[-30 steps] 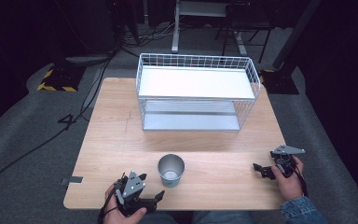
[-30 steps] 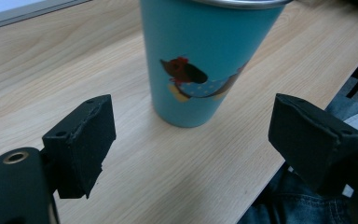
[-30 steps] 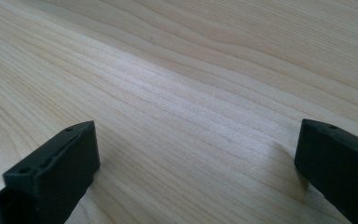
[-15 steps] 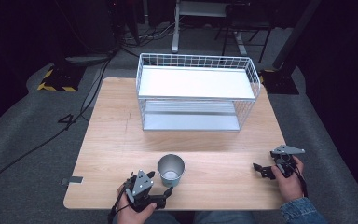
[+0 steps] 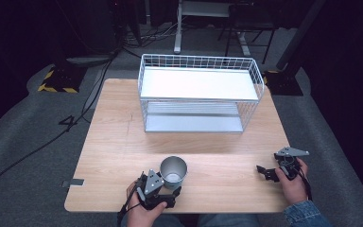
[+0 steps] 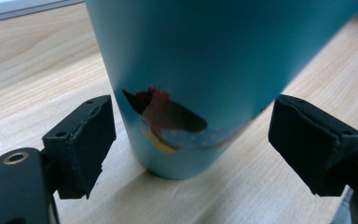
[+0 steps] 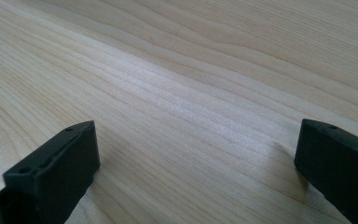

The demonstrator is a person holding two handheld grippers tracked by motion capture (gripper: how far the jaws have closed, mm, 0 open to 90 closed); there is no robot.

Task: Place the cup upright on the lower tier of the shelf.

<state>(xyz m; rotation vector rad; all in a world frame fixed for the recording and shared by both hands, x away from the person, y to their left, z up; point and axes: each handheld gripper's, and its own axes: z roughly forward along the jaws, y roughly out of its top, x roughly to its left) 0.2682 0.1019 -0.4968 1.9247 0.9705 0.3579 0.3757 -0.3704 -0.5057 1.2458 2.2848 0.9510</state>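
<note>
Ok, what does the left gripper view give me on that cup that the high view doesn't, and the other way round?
Left gripper view: the cup's teal outer wall with a printed picture low on it, its base sitting on the wood, and the left gripper's jaws open on either side of it with gaps, not touching.

High view: the cup's open mouth and pale inside, the white wire rack at the far side of the table, and the right gripper resting apart at the right.

Both: the cup upright on the table, directly in front of the left gripper.

High view looks down on the whole table (image 5: 113,142); both gripper views skim its wood close up.
</note>
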